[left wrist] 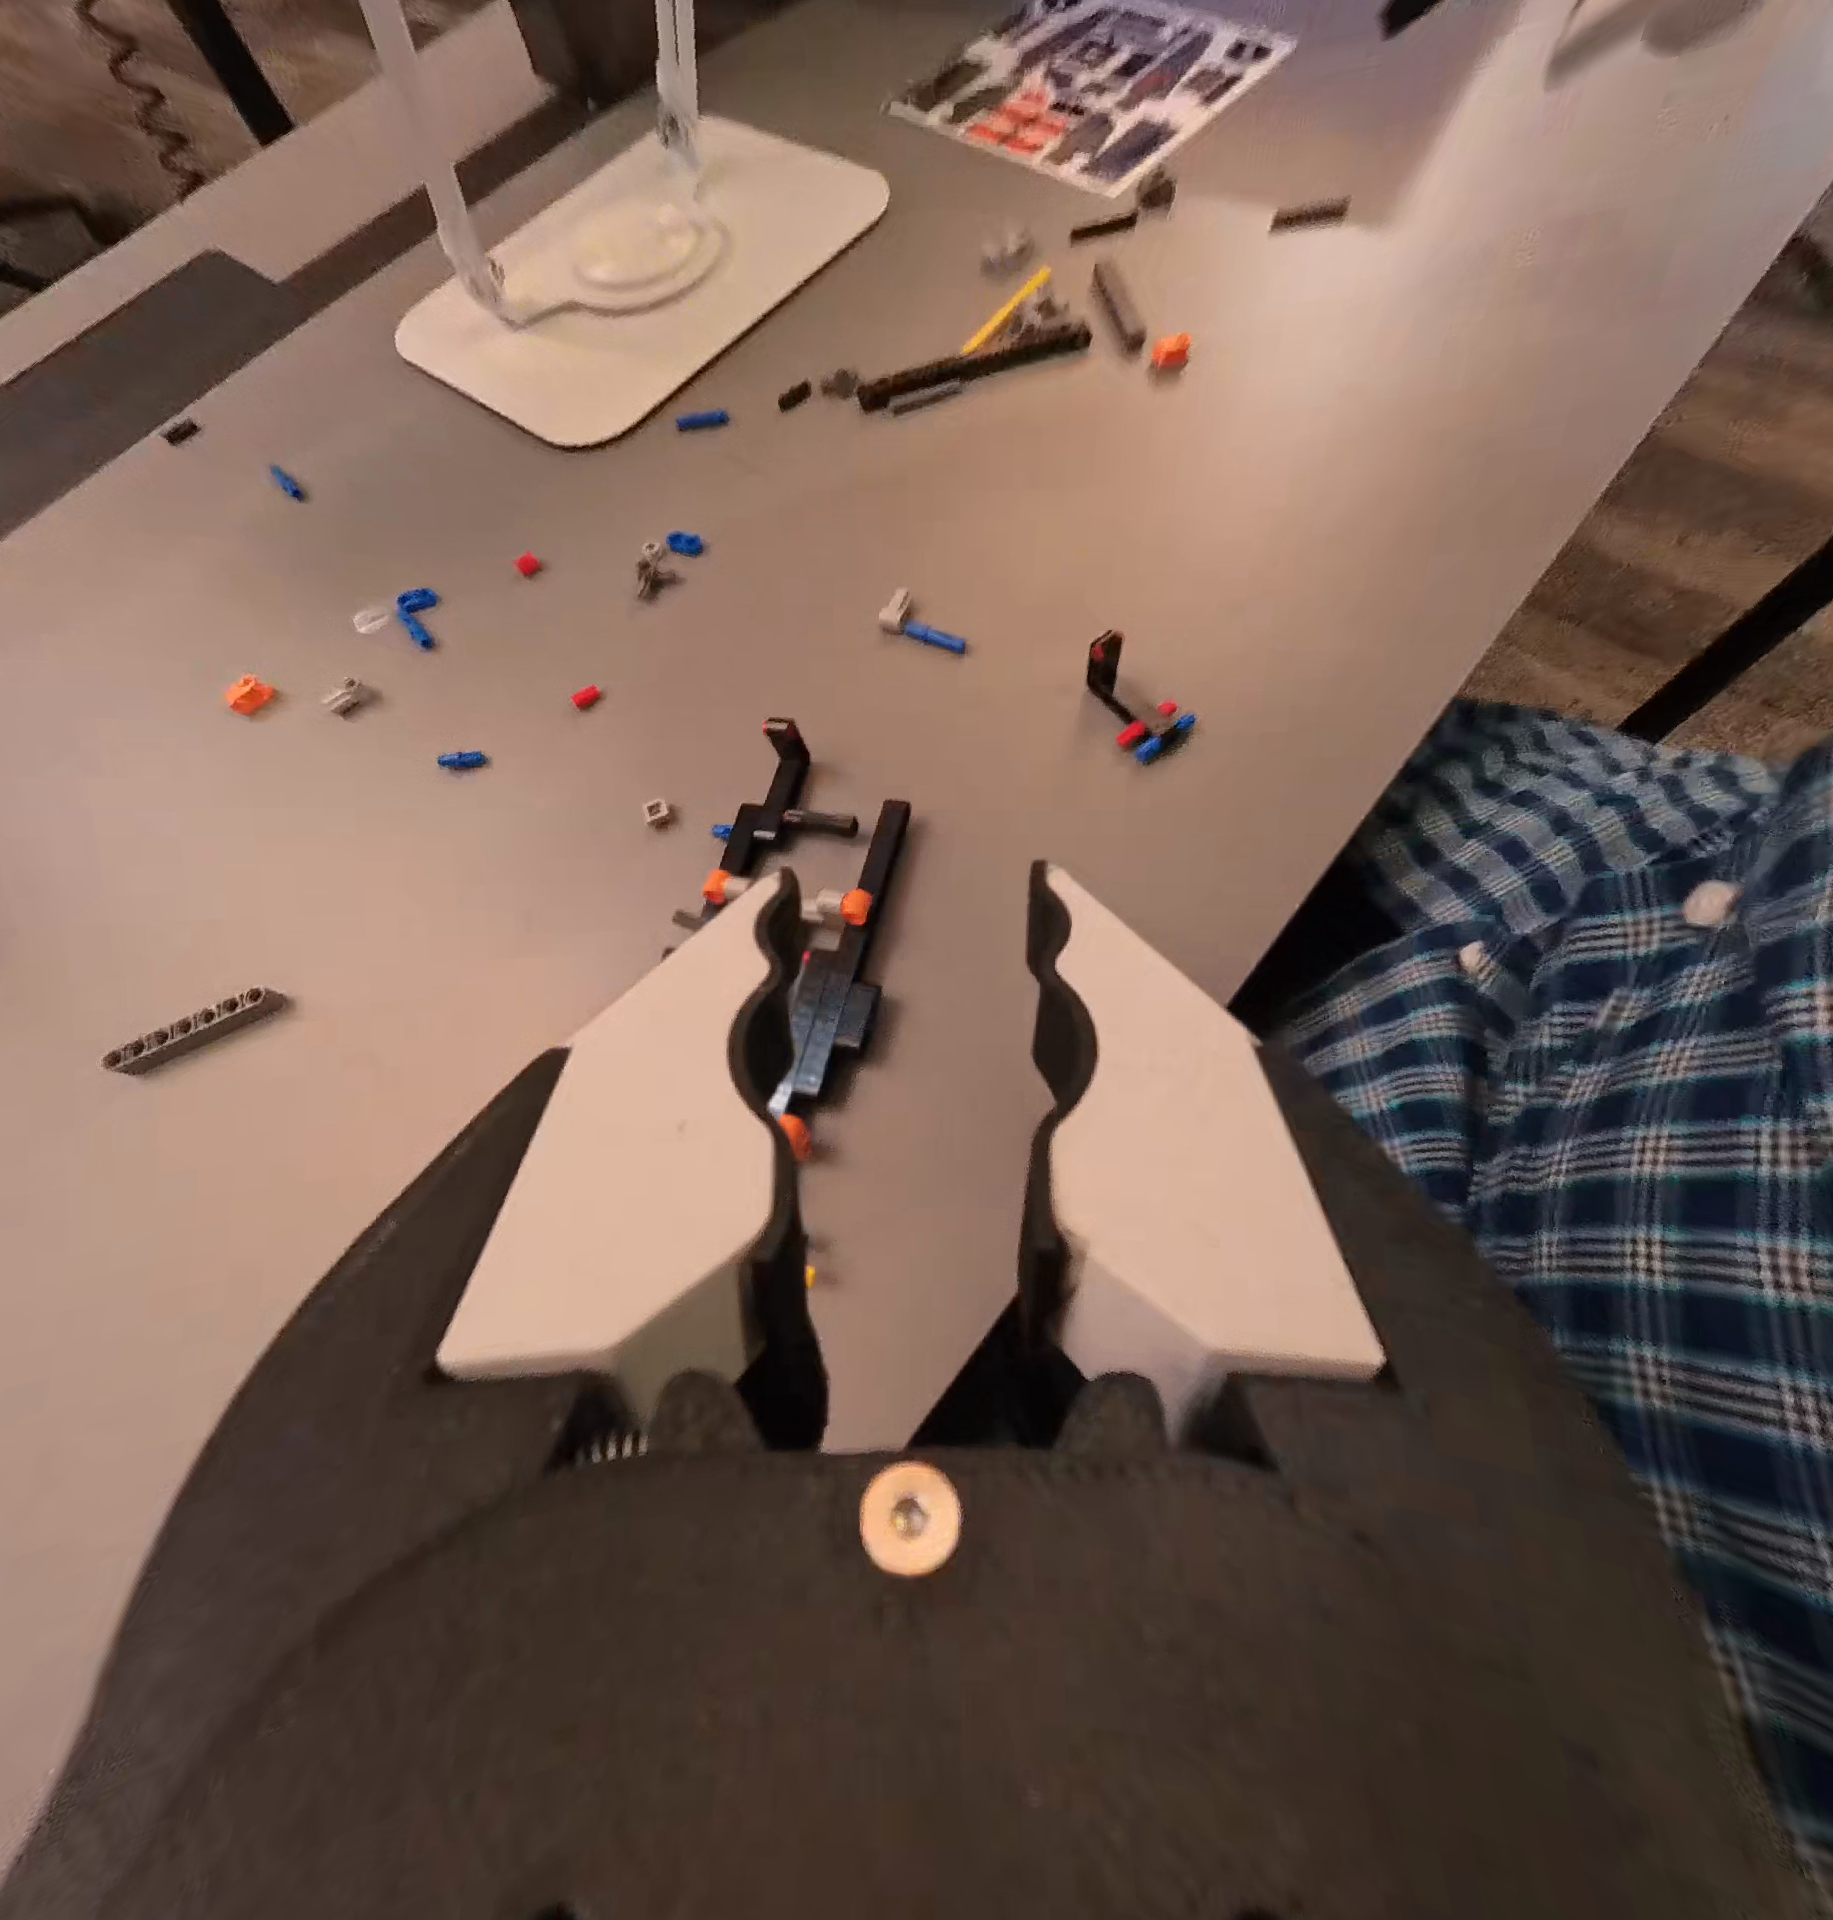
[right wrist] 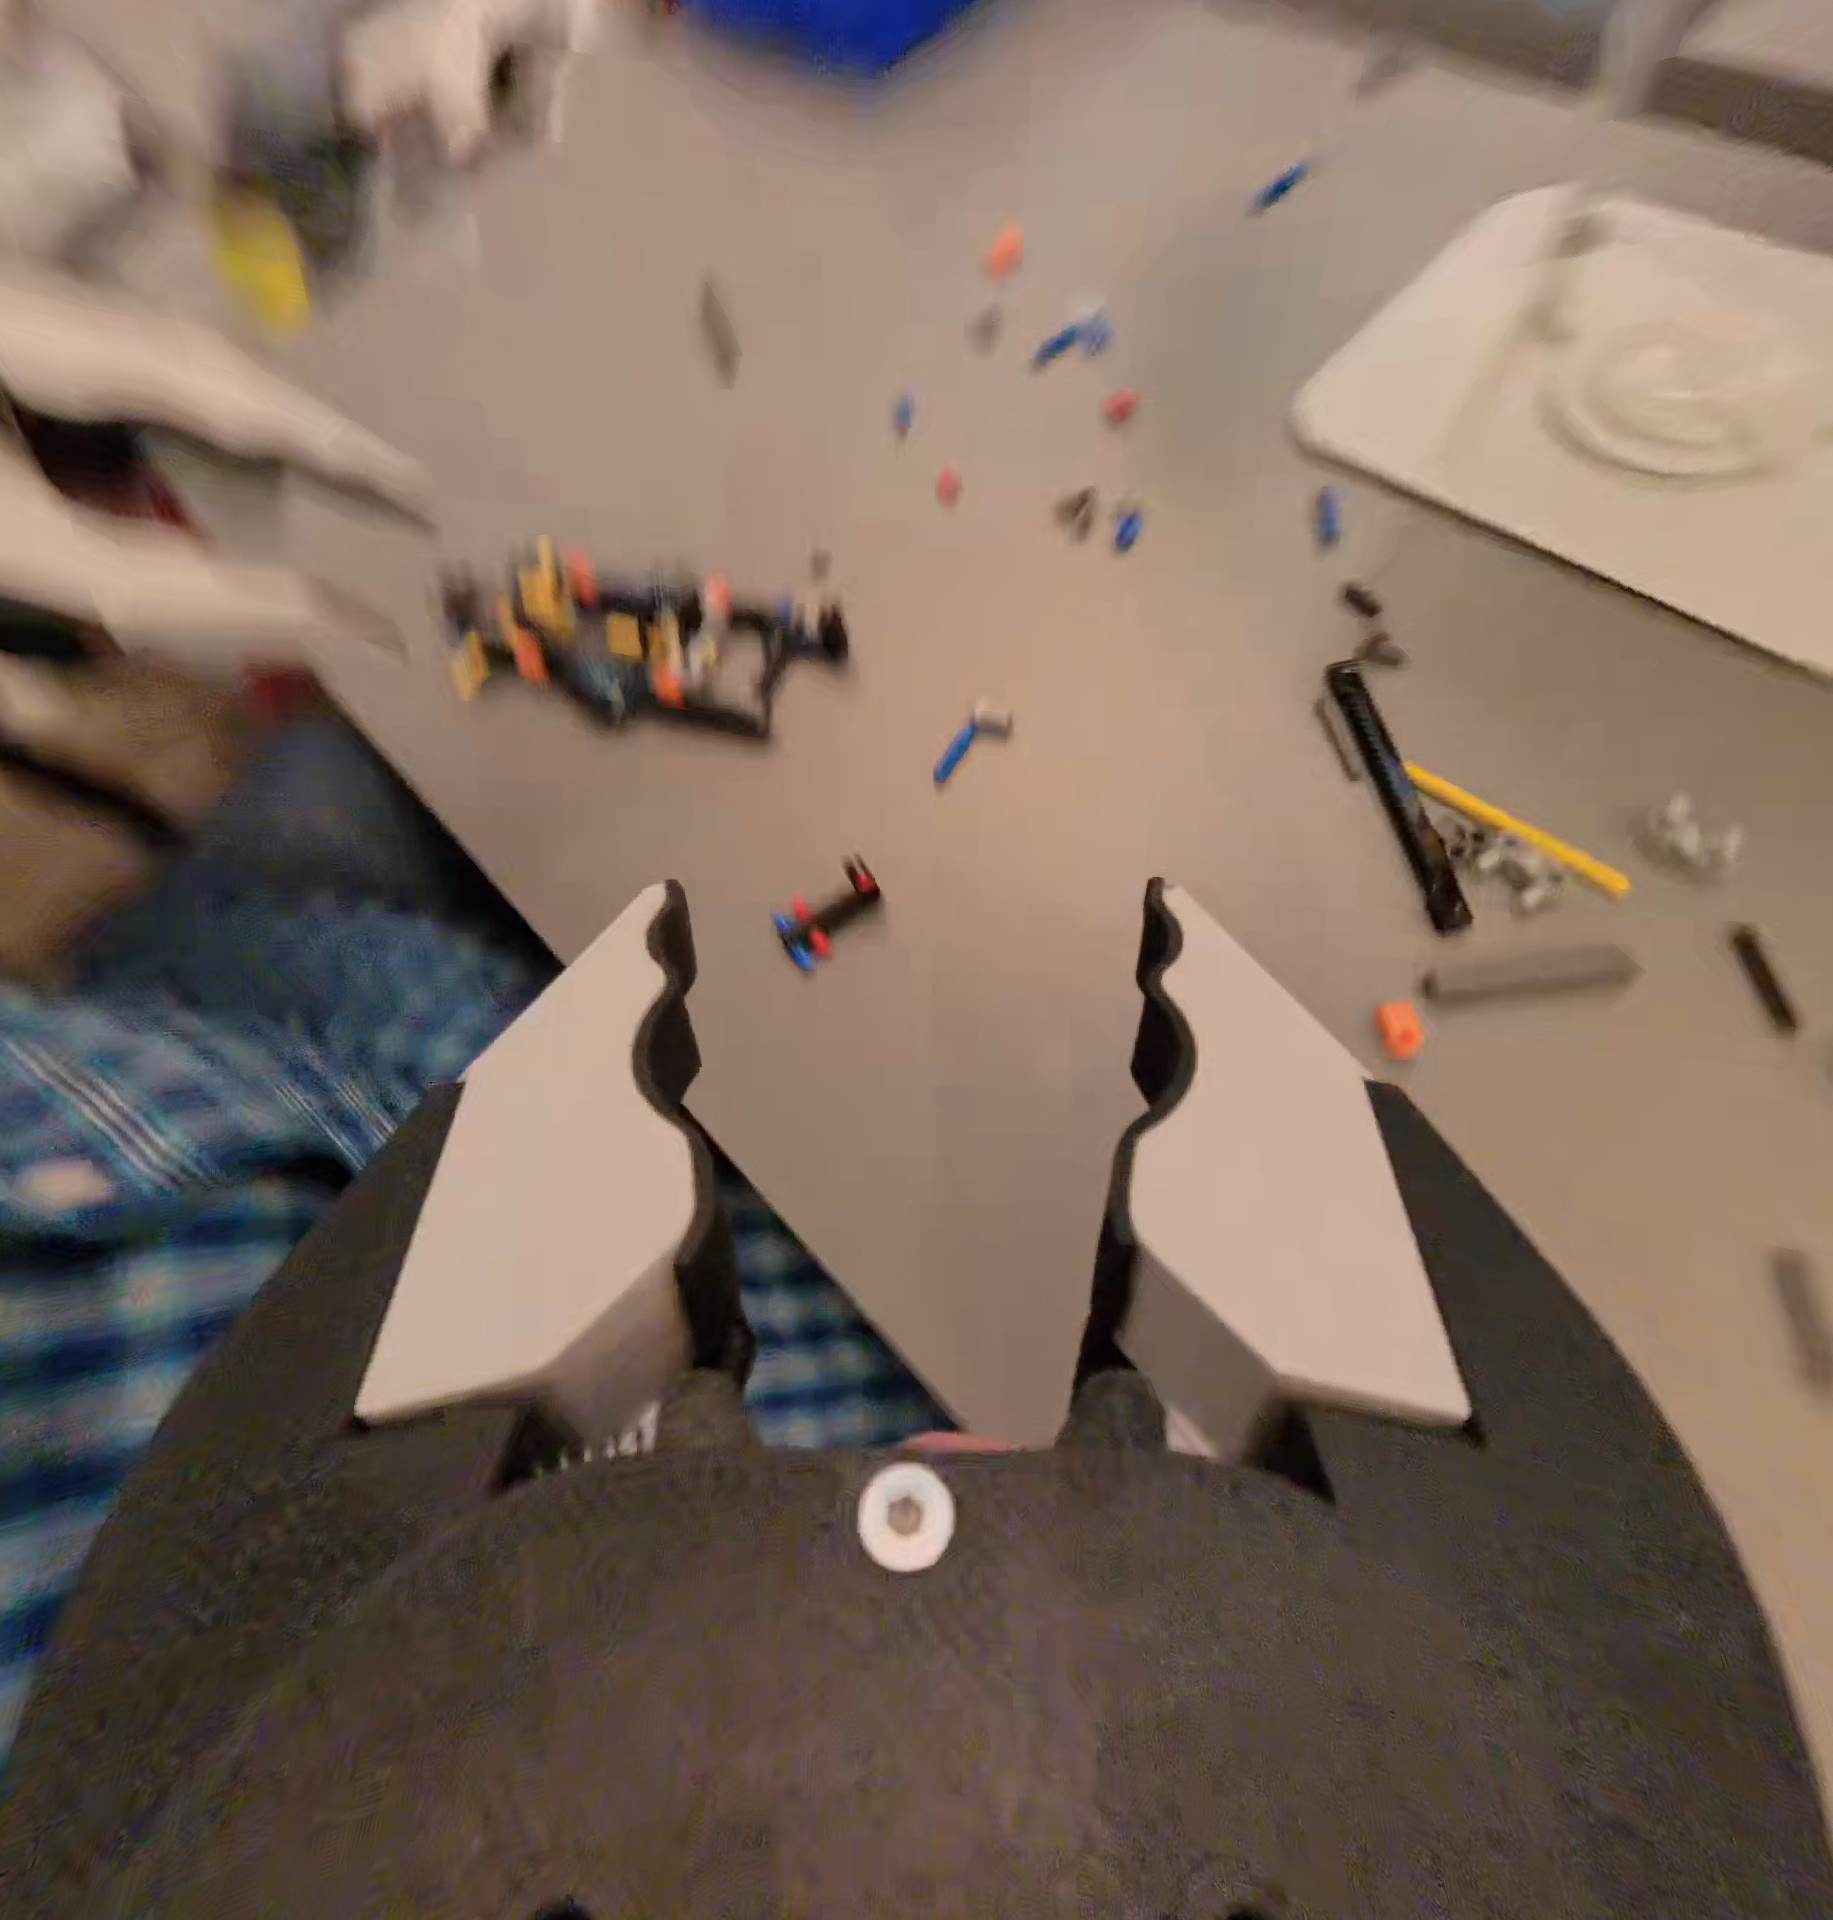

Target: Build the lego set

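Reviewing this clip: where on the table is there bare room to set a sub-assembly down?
Bare table lies beyond the small black L-bracket, toward the table edge. A second free patch sits nearer than the grey beam. It is crowded around the blue pins, and around the black assembly under the open left gripper.

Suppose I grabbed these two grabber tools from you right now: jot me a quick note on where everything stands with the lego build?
Left gripper: open, empty, poised over the half-built black frame near the table's front edge.
Right gripper: open, empty, above bare table; picture blurred.
A small black piece with red and blue pins lies just ahead of the right gripper.
Loose blue, red, orange and grey parts lie scattered; a long black beam with a yellow rod lies toward the white lamp base.
Done: the frame is partly assembled.
Left: most loose parts still to attach.
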`<state>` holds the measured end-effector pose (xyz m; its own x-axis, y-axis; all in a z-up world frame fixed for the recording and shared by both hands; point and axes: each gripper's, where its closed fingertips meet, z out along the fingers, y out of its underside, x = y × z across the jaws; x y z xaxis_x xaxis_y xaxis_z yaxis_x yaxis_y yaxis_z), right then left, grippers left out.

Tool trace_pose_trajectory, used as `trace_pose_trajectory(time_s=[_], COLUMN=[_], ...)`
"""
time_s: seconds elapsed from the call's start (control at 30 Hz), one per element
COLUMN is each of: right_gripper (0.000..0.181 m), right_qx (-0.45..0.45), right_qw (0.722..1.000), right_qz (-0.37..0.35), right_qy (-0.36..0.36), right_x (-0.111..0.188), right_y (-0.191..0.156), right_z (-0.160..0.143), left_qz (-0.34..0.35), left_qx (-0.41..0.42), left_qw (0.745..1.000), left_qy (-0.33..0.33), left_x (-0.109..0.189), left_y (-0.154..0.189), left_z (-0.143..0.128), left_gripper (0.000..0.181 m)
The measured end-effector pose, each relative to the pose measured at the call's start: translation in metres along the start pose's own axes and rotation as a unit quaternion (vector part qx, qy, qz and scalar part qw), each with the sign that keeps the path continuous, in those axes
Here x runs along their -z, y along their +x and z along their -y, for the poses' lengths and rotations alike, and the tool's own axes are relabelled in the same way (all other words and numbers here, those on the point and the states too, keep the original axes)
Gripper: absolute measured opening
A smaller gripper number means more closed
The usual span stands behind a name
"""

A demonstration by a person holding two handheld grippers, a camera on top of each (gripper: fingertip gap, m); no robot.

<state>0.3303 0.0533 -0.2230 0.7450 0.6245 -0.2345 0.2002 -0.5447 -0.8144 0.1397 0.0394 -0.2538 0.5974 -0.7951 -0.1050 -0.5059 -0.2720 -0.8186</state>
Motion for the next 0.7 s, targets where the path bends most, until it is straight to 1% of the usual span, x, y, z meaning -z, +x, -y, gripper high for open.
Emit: trace_pose_trajectory(time_s=[0.03,0.07,0.1,0.13,0.17,0.2,0.23,0.27,0.3,0.33,0.37,0.4,0.47,0.53,0.6,0.63,0.7], right_gripper=[0.079,0.061,0.047,0.036,0.031,0.041,0.043,0.035,0.022,0.020,0.020,0.020,0.017,0.015,0.025,0.033,0.049], right_qx=[-0.059,-0.094,-0.095,-0.070,-0.050,-0.042,-0.001,0.086,0.171,0.213,0.225,0.247,0.305,0.315,0.308,0.293,0.263], right_qw=[0.996,0.987,0.980,0.977,0.979,0.984,0.985,0.977,0.962,0.953,0.954,0.951,0.934,0.933,0.938,0.945,0.957], right_qz=[0.002,0.003,-0.017,-0.060,-0.099,-0.099,-0.102,-0.144,-0.186,-0.200,-0.184,-0.172,-0.174,-0.151,-0.137,-0.124,-0.097], right_qy=[0.066,0.129,0.177,0.190,0.169,0.143,0.140,0.135,0.105,0.078,0.069,0.072,0.070,0.086,0.086,0.078,0.067], right_x=[0.014,0.025,0.033,0.032,0.026,0.022,0.024,0.027,0.024,0.017,0.010,0.006,0.003,0.003,-0.003,-0.008,-0.007], right_y=[-0.009,-0.018,-0.022,-0.019,-0.012,-0.014,-0.020,-0.024,-0.026,-0.030,-0.040,-0.050,-0.063,-0.074,-0.073,-0.072,-0.076], right_z=[0.009,0.013,0.009,-0.004,-0.019,-0.021,-0.010,-0.001,-0.003,-0.009,-0.011,-0.007,-0.004,-0.002,-0.001,-0.004,-0.012], left_qz=[0.000,0.008,0.018,0.021,0.021,0.022,0.032,0.043,0.045,0.049,0.058,0.056,0.082,0.091,0.088,0.074,0.050], left_qx=[-0.005,-0.014,-0.023,-0.032,-0.037,-0.038,-0.041,-0.045,-0.043,-0.036,-0.031,-0.036,-0.061,-0.078,-0.050,-0.034,-0.002], left_qw=[1.000,1.000,0.999,0.999,0.998,0.999,0.999,0.998,0.998,0.998,0.996,0.996,0.995,0.992,0.994,0.995,0.998], left_qy=[0.006,0.013,0.023,0.035,0.036,0.021,0.007,0.011,0.021,0.034,0.052,0.052,0.017,0.044,0.052,0.053,0.038], left_x=[0.001,0.002,0.002,0.001,-0.002,-0.004,-0.003,0.001,0.007,0.014,0.018,0.018,0.018,0.025,0.024,0.022,0.027], left_y=[0.002,0.003,0.002,0.003,0.004,0.003,-0.001,-0.003,-0.003,-0.003,-0.005,-0.005,-0.012,-0.019,-0.029,-0.028,-0.016], left_z=[0.004,0.009,0.014,0.017,0.014,0.006,0.000,0.000,0.002,0.006,0.010,0.008,-0.005,0.002,0.002,0.000,-0.006], left_gripper=[0.040,0.037,0.035,0.032,0.032,0.034,0.038,0.038,0.038,0.040,0.043,0.045,0.050,0.055,0.061,0.069,0.075])
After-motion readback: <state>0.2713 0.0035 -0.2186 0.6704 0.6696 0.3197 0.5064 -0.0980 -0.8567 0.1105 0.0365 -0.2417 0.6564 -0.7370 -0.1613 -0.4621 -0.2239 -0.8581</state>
